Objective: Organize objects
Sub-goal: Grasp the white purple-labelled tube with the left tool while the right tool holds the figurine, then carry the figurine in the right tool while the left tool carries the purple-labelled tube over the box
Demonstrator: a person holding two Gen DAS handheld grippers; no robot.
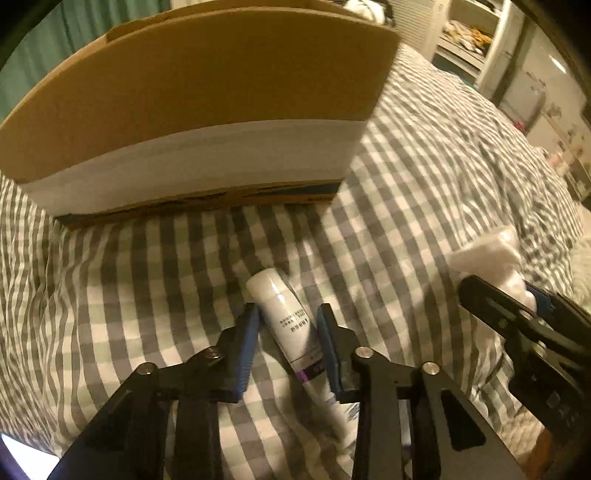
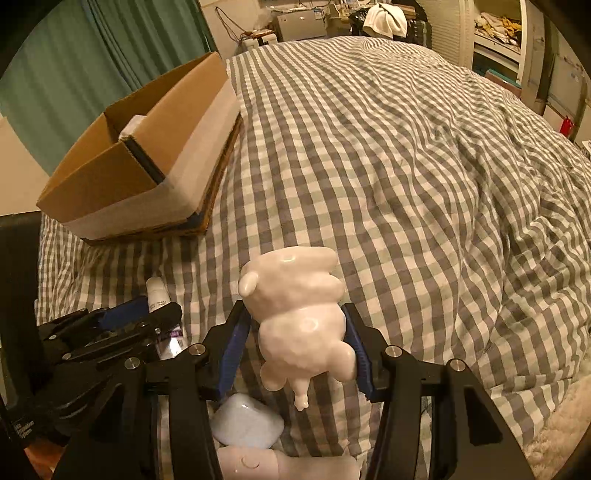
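A white tube (image 1: 291, 325) with dark print and a purple band lies on the checked bedspread between the blue pads of my left gripper (image 1: 290, 314), whose jaws are closed against its sides. The tube also shows in the right wrist view (image 2: 157, 293). My right gripper (image 2: 295, 314) is shut on a pale pink glossy animal figure (image 2: 295, 317) and holds it above the bed; in the left wrist view it (image 1: 491, 258) appears at the right. A cardboard box (image 1: 207, 110) with a white lower band stands ahead of the left gripper, open-topped (image 2: 147, 147).
The grey-and-white checked bedspread (image 2: 406, 166) covers the whole bed. A white rounded object (image 2: 247, 421) and a pale pink device (image 2: 258, 461) lie under the right gripper. A green curtain (image 2: 92, 55) hangs behind the box; shelves (image 2: 495, 33) stand at the far right.
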